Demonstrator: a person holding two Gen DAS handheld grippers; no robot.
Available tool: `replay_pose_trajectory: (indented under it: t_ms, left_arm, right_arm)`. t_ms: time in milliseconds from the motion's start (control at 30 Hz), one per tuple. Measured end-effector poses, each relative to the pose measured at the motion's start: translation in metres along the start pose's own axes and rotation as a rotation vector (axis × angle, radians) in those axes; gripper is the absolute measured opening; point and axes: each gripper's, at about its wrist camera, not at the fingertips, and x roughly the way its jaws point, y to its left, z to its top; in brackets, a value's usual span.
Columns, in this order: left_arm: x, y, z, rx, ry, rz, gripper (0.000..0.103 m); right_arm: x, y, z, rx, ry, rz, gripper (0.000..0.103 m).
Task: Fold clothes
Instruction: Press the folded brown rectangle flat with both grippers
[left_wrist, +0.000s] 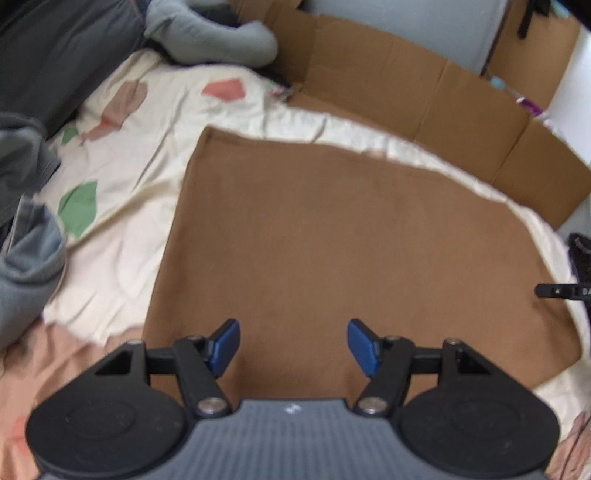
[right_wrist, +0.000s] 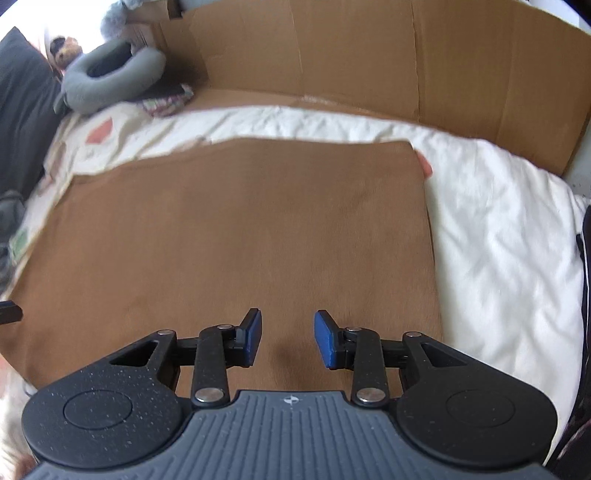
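Your left hand-held gripper (left_wrist: 293, 345) hangs with its blue pads wide apart and nothing between them, above the near edge of the brown garment (left_wrist: 332, 240), which lies flat on the cream bedspread (left_wrist: 122, 236). Your right hand-held gripper (right_wrist: 288, 339) stands narrower, also empty, over the same brown garment (right_wrist: 240, 229).

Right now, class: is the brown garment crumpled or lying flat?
Flat: the brown garment lies smooth with straight edges on the bedding.
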Motion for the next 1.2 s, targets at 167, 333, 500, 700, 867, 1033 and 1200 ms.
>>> replay_pose_trajectory:
  t_ms: [167,333,500,700,867,1033,1200]
  left_arm:
    - [0.004,0.011,-0.015,0.015,0.045,0.010,0.059]
    - [-0.001,0.026,-0.024,0.006,0.052,0.031,0.059]
    - [-0.009,0.037,-0.029,0.014,0.055,0.044,0.055]
    - [-0.017,0.045,-0.032,0.039,0.085,0.070,0.045]
    - [-0.016,0.051,-0.033,0.032,0.102,0.082,0.036]
    - [-0.019,0.052,-0.028,0.026,0.128,0.115,0.026]
    - [-0.034,0.047,-0.018,0.000,0.081,0.109,0.025]
  right_arm:
    - [0.009,0.005,-0.018,-0.025,0.021,-0.044,0.038]
    - [0.003,-0.004,-0.028,-0.021,0.014,-0.092,0.037]
    - [-0.007,-0.016,-0.037,-0.026,0.022,-0.117,0.036]
    - [-0.018,-0.024,-0.046,-0.046,0.033,-0.137,0.035]
    - [-0.027,-0.032,-0.058,-0.066,0.061,-0.167,0.028]
    - [-0.038,-0.045,-0.071,-0.049,0.075,-0.192,0.014]
    - [-0.049,-0.046,-0.073,-0.024,0.076,-0.247,0.010]
